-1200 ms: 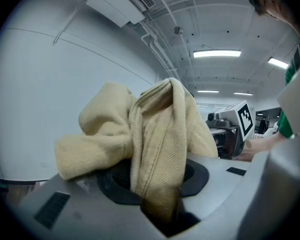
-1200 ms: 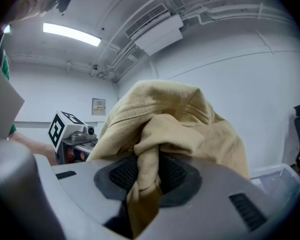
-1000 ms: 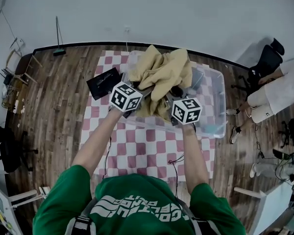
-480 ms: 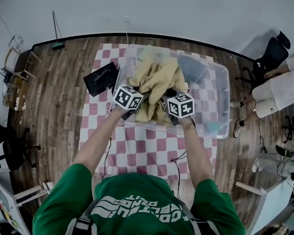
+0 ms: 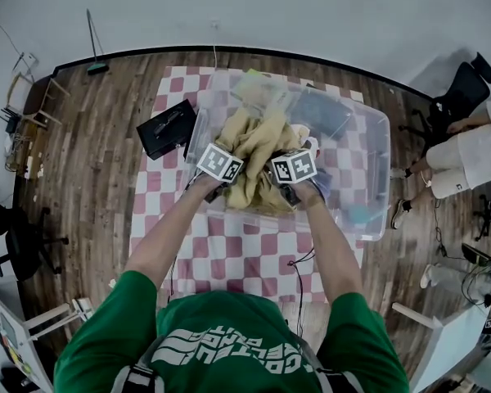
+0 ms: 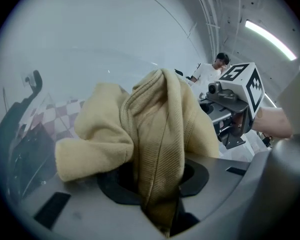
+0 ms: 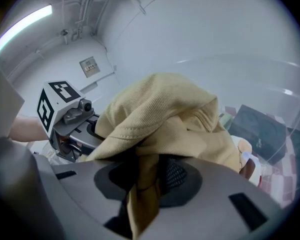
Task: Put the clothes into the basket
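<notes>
A tan garment (image 5: 258,150) hangs bunched between my two grippers, inside the clear plastic basket (image 5: 376,150) on the checked tablecloth. My left gripper (image 5: 227,180) is shut on a fold of the tan garment (image 6: 155,149); the cloth runs down between its jaws. My right gripper (image 5: 288,185) is shut on another fold of the same garment (image 7: 160,129). Each gripper view shows the other gripper's marker cube close by, the right one (image 6: 237,101) and the left one (image 7: 65,116). Dark clothes (image 5: 323,113) and a greenish piece (image 5: 262,88) lie in the basket beyond the garment.
A black case (image 5: 165,128) lies on the table left of the basket. The red-and-white checked cloth (image 5: 229,248) covers the table toward me. A seated person (image 5: 466,150) and an office chair (image 5: 458,92) are at the right on the wooden floor.
Both grippers have sunk with the tan garment, from above the basket's rim down into it. The cloth bundle has dropped and bunched lower among the other clothes.
</notes>
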The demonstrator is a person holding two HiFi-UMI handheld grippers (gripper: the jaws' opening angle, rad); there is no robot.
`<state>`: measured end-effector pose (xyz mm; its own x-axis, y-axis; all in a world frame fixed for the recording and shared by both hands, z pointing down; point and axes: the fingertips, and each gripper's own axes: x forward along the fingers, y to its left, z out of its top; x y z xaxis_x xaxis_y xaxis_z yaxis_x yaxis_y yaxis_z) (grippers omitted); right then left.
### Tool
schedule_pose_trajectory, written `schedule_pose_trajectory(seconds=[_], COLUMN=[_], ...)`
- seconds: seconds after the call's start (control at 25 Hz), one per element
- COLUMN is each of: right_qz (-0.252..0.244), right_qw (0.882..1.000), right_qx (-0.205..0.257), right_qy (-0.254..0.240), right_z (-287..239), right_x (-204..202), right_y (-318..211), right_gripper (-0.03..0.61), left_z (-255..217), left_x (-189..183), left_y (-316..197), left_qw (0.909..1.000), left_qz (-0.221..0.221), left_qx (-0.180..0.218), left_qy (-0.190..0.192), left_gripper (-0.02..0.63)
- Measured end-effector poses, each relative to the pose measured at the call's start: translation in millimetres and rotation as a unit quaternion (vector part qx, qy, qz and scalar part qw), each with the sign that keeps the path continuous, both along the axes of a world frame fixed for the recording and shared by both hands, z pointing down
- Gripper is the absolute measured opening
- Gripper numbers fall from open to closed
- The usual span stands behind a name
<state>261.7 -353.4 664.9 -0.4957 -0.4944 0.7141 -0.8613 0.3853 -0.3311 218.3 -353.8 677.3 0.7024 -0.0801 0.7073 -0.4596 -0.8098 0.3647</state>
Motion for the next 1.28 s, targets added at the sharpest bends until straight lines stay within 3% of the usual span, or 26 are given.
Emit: schedule_pose_trajectory(seconds=[0.32,0.64,0.92,1.04,1.28], right_qz=[-0.001,0.018,0.032,0.039,0.075], right_qw=[0.999,0.998,0.993,0.99,0.99], right_qx=[-0.039,-0.047,-0.059,-0.054,-0.024], right_qy=[0.014,0.031,0.1,0.126,0.118], right_z=[43,61,60,51,18], right_x=[3,12,33,43,59], right_y=[-1,1,8,12,16], right_gripper=[0.11,0.115,0.164,0.169,0.169], left_z=[41,56,43,30,19], left_x=[-2,-9,-13,-12,-11], left_y=[-2,-3,-9,-9,-2], left_qw=[0.999,0.996,0.986,0.9815,0.9812], left_qz=[-0.002,0.001,0.035,0.046,0.046], left_qx=[-0.011,0.015,0.093,0.128,0.14], left_qy=[-0.043,-0.088,-0.134,-0.135,-0.125], left_gripper=[0.118,0.147,0.17,0.17,0.184])
